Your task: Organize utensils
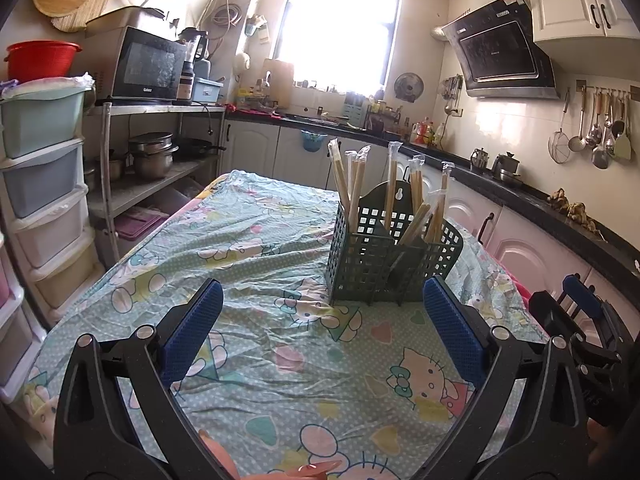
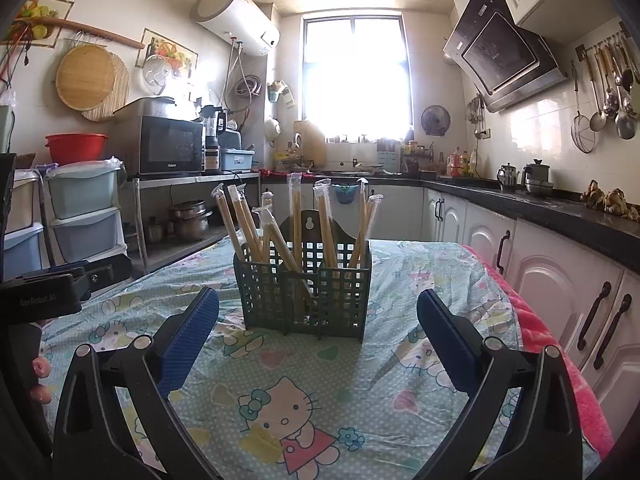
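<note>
A dark green slotted utensil caddy (image 1: 384, 264) stands on the table with several plastic-wrapped pairs of wooden chopsticks (image 1: 390, 188) upright in it. It also shows in the right wrist view (image 2: 308, 288), with the chopsticks (image 2: 296, 224) leaning in its compartments. My left gripper (image 1: 324, 328) is open and empty, in front of and left of the caddy. My right gripper (image 2: 316, 332) is open and empty, straight in front of the caddy. The right gripper's body shows at the right edge of the left wrist view (image 1: 580, 320).
The table carries a light blue cartoon-cat cloth (image 1: 260, 248), with a pink edge on the right (image 2: 560, 352). Plastic drawers (image 1: 44, 184) and a metal shelf with pots (image 1: 152, 156) stand left. White cabinets and a black counter (image 2: 540, 208) run along the right.
</note>
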Motion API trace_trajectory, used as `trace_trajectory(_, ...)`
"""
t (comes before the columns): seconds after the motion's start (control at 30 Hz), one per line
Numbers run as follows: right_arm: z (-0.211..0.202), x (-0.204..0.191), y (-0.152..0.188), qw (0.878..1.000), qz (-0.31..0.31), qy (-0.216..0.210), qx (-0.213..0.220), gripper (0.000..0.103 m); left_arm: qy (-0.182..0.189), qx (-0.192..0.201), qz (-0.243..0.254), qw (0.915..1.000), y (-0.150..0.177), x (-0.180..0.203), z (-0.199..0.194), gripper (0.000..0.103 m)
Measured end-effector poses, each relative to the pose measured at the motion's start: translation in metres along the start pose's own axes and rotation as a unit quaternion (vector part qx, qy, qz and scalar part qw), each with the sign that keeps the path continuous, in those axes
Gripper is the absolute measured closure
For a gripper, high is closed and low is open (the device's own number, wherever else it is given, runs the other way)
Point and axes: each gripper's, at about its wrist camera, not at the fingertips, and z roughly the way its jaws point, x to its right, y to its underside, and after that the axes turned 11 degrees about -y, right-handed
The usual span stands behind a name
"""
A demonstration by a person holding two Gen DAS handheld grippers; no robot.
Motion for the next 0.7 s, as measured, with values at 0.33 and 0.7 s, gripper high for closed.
trace_trajectory(0.33,-0.0012,0.0007,-0.0001,1.0,0.002,0.001,0.0,0.006,-0.005,0.001,0.0,1.0,-0.0018,-0.0006,-0.0018,0.011)
trace_trajectory(0.7,-0.0019,0.0018,0.0002,1.0,0.003,0.001,0.0,0.006,-0.007,0.002,0.001,1.0,-0.0026,-0.0022,-0.0017,0.011)
